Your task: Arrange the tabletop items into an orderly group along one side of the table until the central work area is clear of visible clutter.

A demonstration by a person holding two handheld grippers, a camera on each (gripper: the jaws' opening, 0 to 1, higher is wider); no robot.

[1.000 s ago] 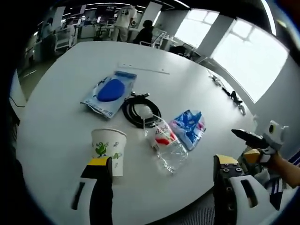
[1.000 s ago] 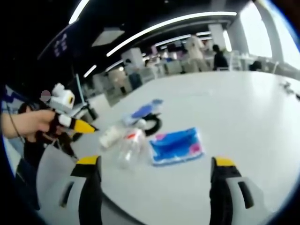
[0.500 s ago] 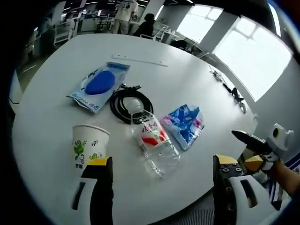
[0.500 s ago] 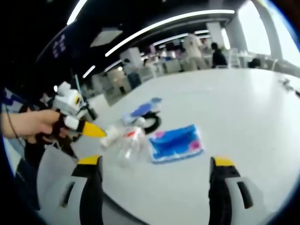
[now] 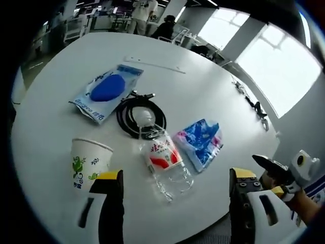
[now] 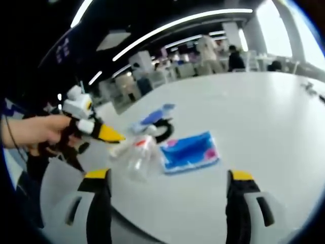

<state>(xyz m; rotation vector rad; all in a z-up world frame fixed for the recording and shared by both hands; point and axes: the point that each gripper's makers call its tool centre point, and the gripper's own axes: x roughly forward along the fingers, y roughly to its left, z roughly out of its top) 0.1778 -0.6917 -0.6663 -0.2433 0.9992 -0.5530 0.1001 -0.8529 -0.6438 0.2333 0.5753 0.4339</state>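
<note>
We have brought our left gripper (image 5: 171, 198) in lower over the tabletop (image 5: 203, 96) this last second; the cup (image 5: 88, 162) now sits just beside its left finger, fingers spread wide and empty. Our right gripper (image 6: 167, 203) hovers at the edge, fingers likewise apart, holding nothing. The clutter has not moved: cup, bottle (image 5: 163, 161), coiled cable (image 5: 140, 117), blue pouch (image 5: 105, 91) and blue wrapper (image 5: 200, 141) lie loosely clustered mid-table. So nothing is arranged yet; we judge the cup the likely first pick.
</note>
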